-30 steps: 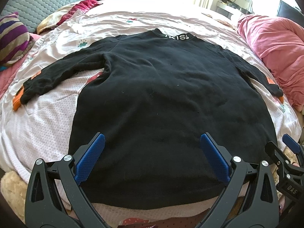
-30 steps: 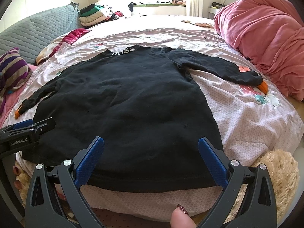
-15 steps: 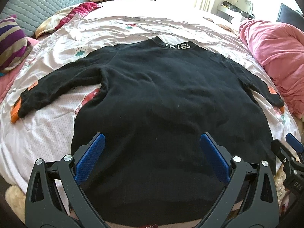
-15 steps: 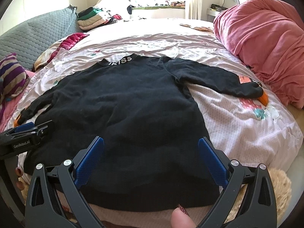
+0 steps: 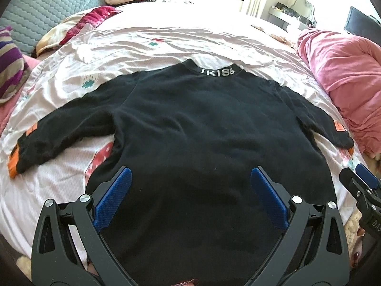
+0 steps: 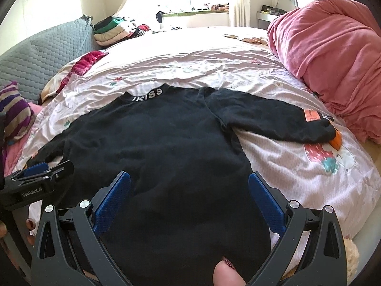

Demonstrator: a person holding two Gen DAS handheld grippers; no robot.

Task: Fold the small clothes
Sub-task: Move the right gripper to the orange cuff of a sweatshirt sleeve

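1. Pillow, striped purple and tan, lying at the far left edge of the bed, beside a grey quilted headboard.
2. Lying flat on the pink patterned bedsheet, face down or up unclear: black sweatshirt, collar lettered "IKISS" pointing away, both sleeves spreading outward.
3. Reaching toward the left edge: left sleeve, ending in an orange cuff and carrying an orange patch.
4. Hovering over the hem's left part, blue pads gaping wide and gripping nothing: left gripper.
5. Hanging over the hem's right part, pads likewise standing far apart with only black fabric showing between them: right gripper.
6. Showing at the bottom edge of the right wrist view: fingertip with a dark glittery nail.
7. Stretching toward the right side: right sleeve, bearing an orange patch and ending at an orange cuff.
8. Piling up at the right edge of the bed, near that cuff: pink blanket.
9. Sitting far back by the window: stack of folded clothes.
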